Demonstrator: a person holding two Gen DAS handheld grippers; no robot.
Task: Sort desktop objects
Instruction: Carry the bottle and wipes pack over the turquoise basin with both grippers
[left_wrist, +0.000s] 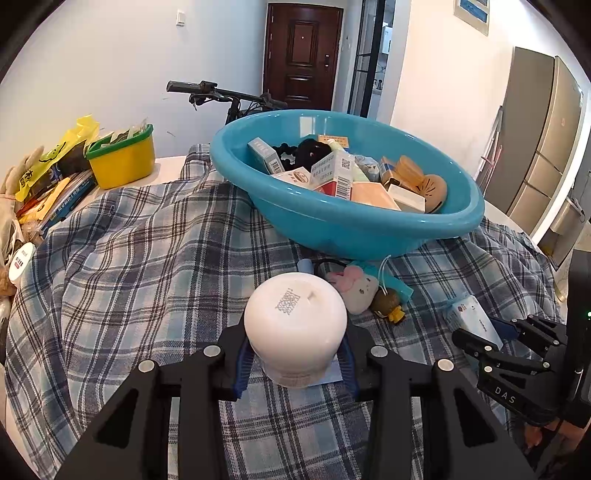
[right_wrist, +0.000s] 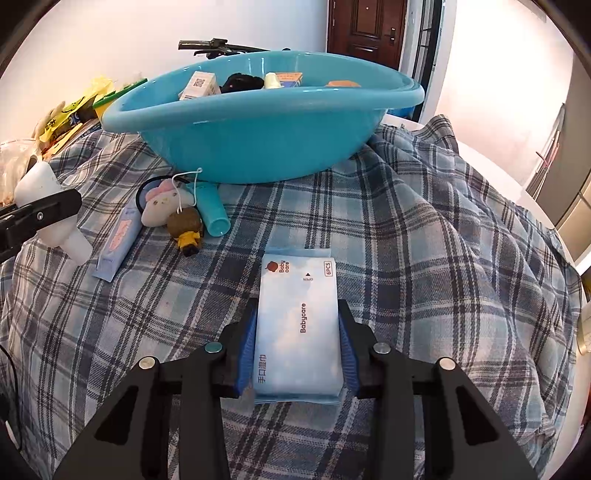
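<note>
My left gripper (left_wrist: 295, 354) is shut on a white bottle (left_wrist: 295, 325), held bottom-forward above the plaid cloth; it also shows in the right wrist view (right_wrist: 48, 210). My right gripper (right_wrist: 297, 343) is shut on a light blue Babycare wet-wipe pack (right_wrist: 298, 325), low over the cloth; the pack also shows in the left wrist view (left_wrist: 474, 321). A blue plastic basin (left_wrist: 354, 225) (right_wrist: 251, 140) with several boxes and small items stands behind both grippers.
A pink plush toy (right_wrist: 162, 206), a small brown doll (right_wrist: 186, 229), a teal tube (right_wrist: 212, 210) and a light blue sachet (right_wrist: 120, 240) lie in front of the basin. A yellow bin (left_wrist: 123, 162) and snack bags stand at the far left.
</note>
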